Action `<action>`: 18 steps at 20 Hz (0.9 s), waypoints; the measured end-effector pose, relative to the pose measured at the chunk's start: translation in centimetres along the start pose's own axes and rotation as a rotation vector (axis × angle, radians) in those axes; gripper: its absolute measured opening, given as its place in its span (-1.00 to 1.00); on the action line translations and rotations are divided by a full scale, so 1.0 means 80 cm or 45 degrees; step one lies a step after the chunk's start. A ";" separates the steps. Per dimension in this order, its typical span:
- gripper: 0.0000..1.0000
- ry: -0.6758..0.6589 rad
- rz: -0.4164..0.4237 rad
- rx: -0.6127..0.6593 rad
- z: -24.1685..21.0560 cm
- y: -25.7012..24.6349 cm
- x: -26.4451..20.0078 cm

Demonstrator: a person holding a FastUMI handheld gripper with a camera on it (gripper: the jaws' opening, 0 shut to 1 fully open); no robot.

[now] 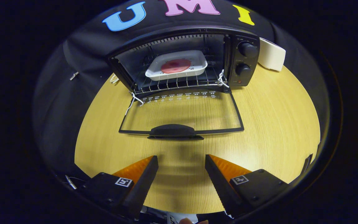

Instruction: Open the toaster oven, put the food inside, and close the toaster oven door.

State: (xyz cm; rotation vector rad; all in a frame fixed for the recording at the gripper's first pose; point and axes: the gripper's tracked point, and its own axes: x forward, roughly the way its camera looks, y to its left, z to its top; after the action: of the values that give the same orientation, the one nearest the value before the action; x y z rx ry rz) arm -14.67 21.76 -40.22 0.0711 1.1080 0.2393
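So right now the gripper (181, 161) has its fingers spread wide with nothing between them, just bare worktop (275, 124) showing in the gap. They're hovering above the wood, not touching anything as far as I can tell.

Straight ahead of the fingers, a little way off, is the door handle (175, 130), and honestly that's the bit that matters. It's a dark, flattish bar whose long axis runs crosswise to the fingers, so it sits side to side while the fingers point forward at it. It looks centred on the gap too, roughly in line with the middle.

The handle belongs to the glass door (182, 113), which is dropped fully open and lying flat out toward the fingers, hinged at the far edge. A bit of white string hangs at each hinge corner.

Beyond that is the toaster oven (185, 59) itself, with the white tray (176, 66) holding the reddish round food (176, 66) already sitting on the wire rack inside. The knobs are on the oven's right side.

So my guess is only the closing is left: go forward and low, get under or around that crosswise handle, then swing it up and away. The door's front edge looks close to the worktop, so catching the fingers on the wood would be my worry.
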 end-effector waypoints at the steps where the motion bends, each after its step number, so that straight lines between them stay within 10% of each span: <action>1: 0.98 0.013 -0.012 0.003 0.000 0.003 0.008; 18: 0.96 -0.057 -0.090 0.012 0.028 0.013 0.026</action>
State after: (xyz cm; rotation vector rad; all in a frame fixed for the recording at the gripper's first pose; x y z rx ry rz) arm -11.98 23.38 -40.85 0.0456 1.0648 0.1683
